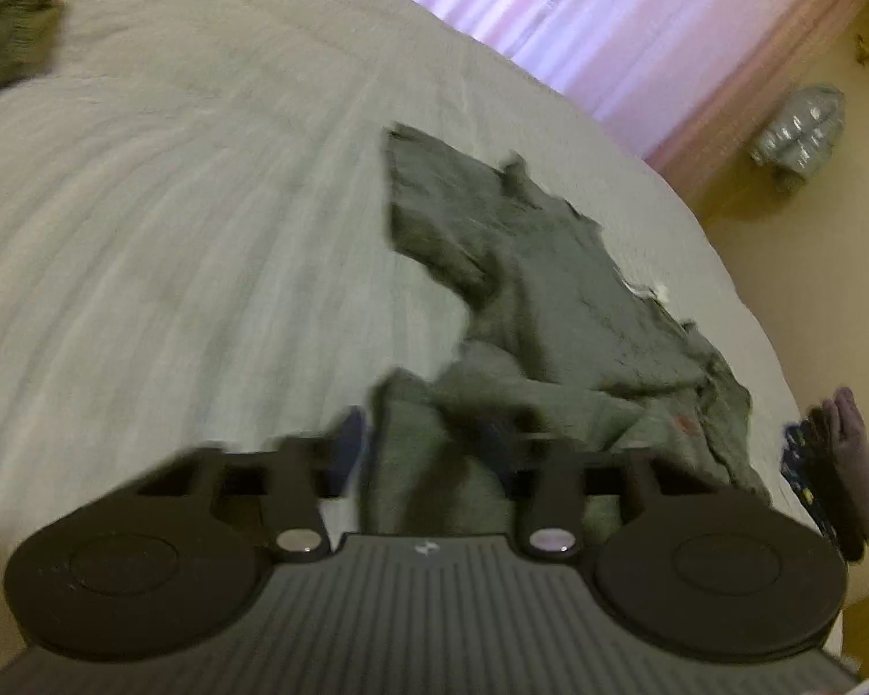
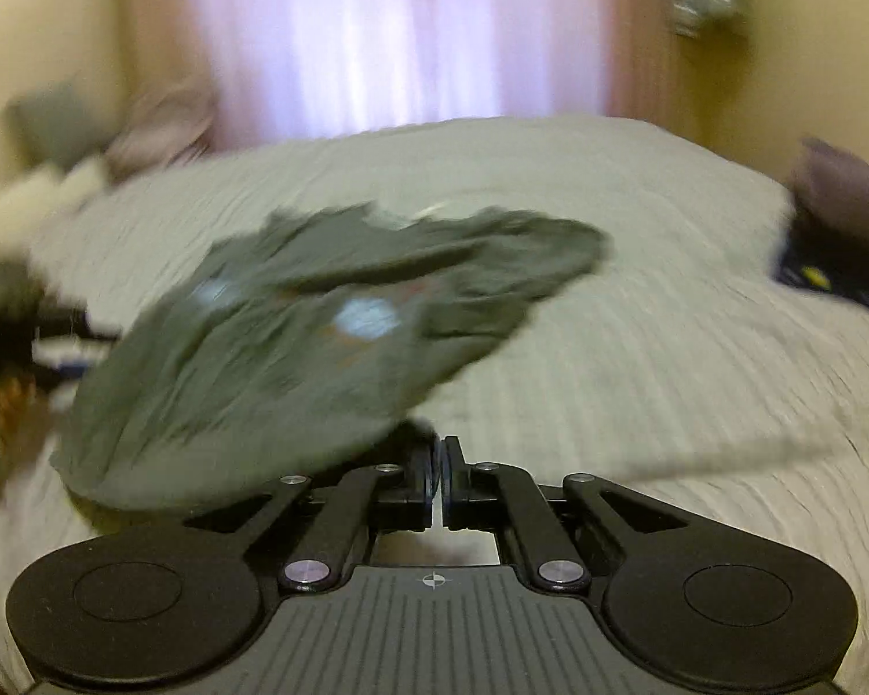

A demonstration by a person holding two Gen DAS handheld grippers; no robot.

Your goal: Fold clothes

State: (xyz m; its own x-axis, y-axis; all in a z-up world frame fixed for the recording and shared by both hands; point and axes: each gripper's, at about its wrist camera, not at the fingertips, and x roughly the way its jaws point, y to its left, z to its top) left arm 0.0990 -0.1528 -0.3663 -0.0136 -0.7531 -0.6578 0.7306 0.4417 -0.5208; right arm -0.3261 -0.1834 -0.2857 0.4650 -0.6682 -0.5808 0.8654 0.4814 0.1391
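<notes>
A grey-green garment (image 1: 550,301) lies crumpled on the pale bed cover (image 1: 174,231), stretching toward the bed's right edge. My left gripper (image 1: 428,440) has its jaws set apart with a bunch of the garment's near edge between them; the fingertips are blurred and partly hidden by cloth. In the right wrist view the same garment (image 2: 318,324) hangs lifted and blurred to the left, above the bed cover (image 2: 666,347). My right gripper (image 2: 439,457) is shut, its jaws together at the garment's lower corner, which seems pinched between them.
Another dark green garment (image 1: 11,17) lies at the bed's far left. Folded dark clothes (image 1: 834,463) sit at the bed's right edge, also in the right wrist view (image 2: 840,231). Pink curtains (image 2: 405,29) hang behind the bed. A silvery bag (image 1: 799,127) stands on the floor.
</notes>
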